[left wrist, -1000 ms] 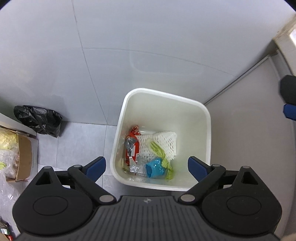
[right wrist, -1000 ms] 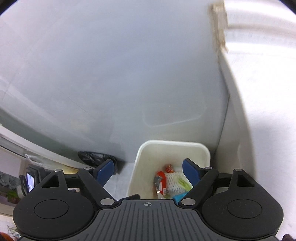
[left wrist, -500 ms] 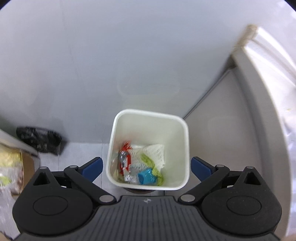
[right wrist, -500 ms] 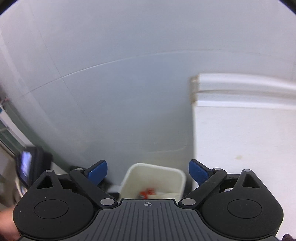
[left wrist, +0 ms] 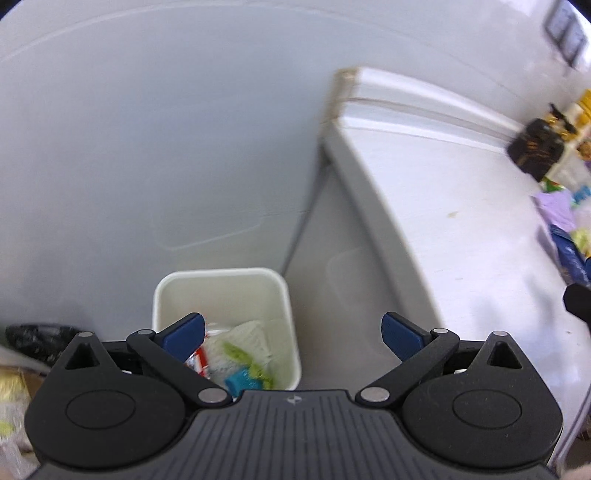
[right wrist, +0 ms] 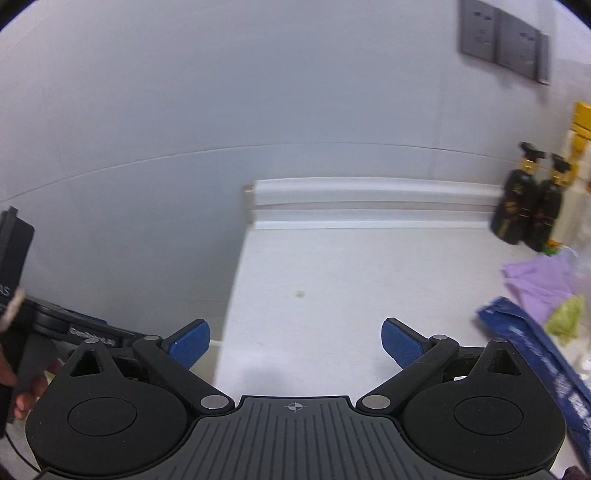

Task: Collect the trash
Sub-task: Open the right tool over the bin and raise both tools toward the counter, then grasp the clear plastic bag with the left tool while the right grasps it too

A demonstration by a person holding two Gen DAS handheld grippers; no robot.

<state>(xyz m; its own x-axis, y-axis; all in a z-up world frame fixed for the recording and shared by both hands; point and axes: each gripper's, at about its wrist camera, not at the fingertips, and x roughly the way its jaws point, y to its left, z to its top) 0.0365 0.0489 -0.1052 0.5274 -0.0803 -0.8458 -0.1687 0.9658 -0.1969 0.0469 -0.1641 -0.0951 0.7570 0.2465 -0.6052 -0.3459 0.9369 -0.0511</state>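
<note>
With nothing held, left gripper (left wrist: 291, 332) wide open and right gripper (right wrist: 295, 336) jaws opening w/ nothing between, the next trash, blue wrapper (right wrist: 535, 354) on the counter (right wrist: 351, 277) beside the bin (left wrist: 221, 280), is judged to be fetched next.

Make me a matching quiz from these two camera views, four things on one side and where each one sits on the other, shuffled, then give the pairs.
Things
1. white bin
2. two dark pump bottles
3. blue wrapper
4. wall sockets

Places
A. flat on the white counter, at its right side
B. high on the wall, upper right
C. on the floor beside the counter, with trash inside
D. upright at the back of the counter, against the wall

Pairs: 1-C, 2-D, 3-A, 4-B
</note>
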